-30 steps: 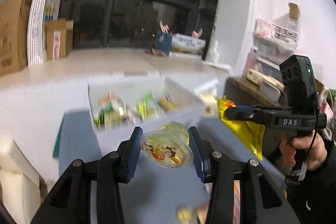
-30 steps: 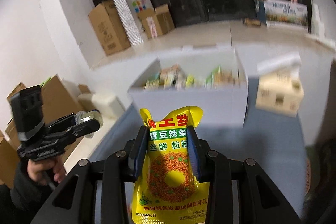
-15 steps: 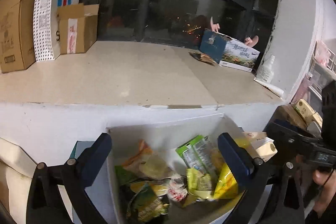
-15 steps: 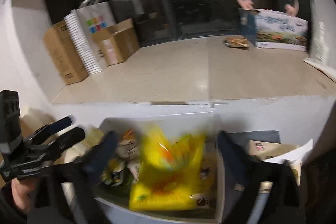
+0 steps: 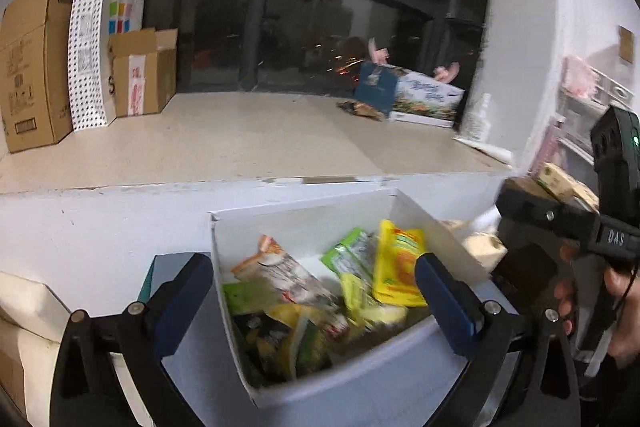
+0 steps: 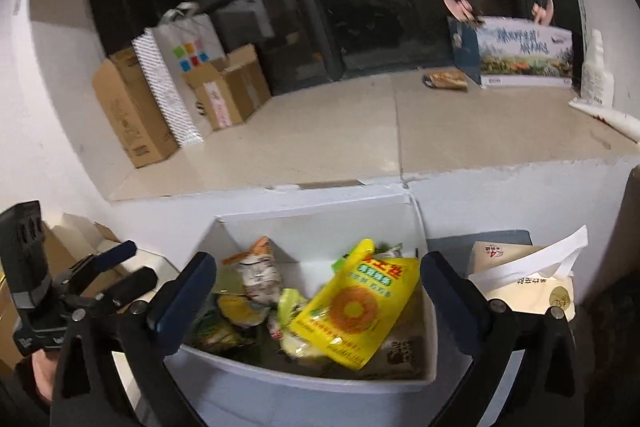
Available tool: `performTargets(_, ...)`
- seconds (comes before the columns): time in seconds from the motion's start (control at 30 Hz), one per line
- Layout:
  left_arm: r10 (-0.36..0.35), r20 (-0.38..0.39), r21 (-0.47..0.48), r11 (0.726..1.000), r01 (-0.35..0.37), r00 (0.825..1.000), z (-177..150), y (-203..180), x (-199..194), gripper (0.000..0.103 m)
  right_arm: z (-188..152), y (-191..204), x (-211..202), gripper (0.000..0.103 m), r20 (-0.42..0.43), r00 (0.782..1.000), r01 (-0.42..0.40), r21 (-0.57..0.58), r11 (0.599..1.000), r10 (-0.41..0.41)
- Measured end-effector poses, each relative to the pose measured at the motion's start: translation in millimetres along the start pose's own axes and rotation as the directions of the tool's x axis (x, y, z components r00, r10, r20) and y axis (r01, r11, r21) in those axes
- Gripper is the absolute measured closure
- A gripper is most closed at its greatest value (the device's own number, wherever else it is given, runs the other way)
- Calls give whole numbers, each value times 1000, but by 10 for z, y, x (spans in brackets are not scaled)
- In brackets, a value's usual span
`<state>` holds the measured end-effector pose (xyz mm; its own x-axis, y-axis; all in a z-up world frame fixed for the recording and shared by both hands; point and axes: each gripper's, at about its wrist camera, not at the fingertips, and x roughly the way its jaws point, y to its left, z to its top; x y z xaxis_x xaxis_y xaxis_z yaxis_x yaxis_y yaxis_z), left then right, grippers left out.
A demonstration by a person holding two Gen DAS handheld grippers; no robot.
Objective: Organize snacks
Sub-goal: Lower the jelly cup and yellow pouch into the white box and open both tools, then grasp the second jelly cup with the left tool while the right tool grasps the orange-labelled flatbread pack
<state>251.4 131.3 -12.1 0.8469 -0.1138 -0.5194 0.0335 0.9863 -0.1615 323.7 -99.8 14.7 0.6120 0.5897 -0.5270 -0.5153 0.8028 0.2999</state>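
A white snack box (image 5: pixel 304 223) (image 6: pixel 320 379) stands on a blue surface against a white ledge, filled with several snack packets. A yellow pouch (image 6: pixel 356 311) (image 5: pixel 398 269) lies on top at the box's right side. My left gripper (image 5: pixel 316 303) is open and empty above the box's front. My right gripper (image 6: pixel 318 303) is open and empty above the box, with the yellow pouch lying between its fingers but loose. The right gripper's body shows at the right in the left wrist view (image 5: pixel 568 227); the left gripper's body shows at the lower left in the right wrist view (image 6: pixel 80 291).
A tissue box (image 6: pixel 524 279) stands right of the snack box. The ledge (image 6: pixel 340 135) carries cardboard boxes (image 6: pixel 132 111), a dotted paper bag (image 6: pixel 172 83) and a printed carton (image 6: pixel 516 51). Dark windows are behind it. A shelf (image 5: pixel 592 115) stands at the right wall.
Both grippers opened over the box. The jelly cup left my left gripper and the yellow pouch dropped from my right gripper into the box. Both grippers have pulled back slightly.
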Motion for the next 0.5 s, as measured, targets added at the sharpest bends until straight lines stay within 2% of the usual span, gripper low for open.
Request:
performTargets(0.2,-50,38,64,997,48,998,-276,-365,-552,0,-273,224,-579,0,55,997,-41,-72,997,45)
performTargets(0.37,-102,46,94,991,98,994,-611,-574,-880,0,-722,354,-1023,0,50,996,-63,-148,987,71)
performTargets(0.47,-164,-13,85,983,164,986,-902,-643,-970,0,-1051,353,-1246,0,30,996,-79,-161,984,85)
performTargets(0.5,-154,-20,82,985,155,988,-1010,-666,-1007,0,-1149,346,-1305,0,24,996,-82,-160,984,87)
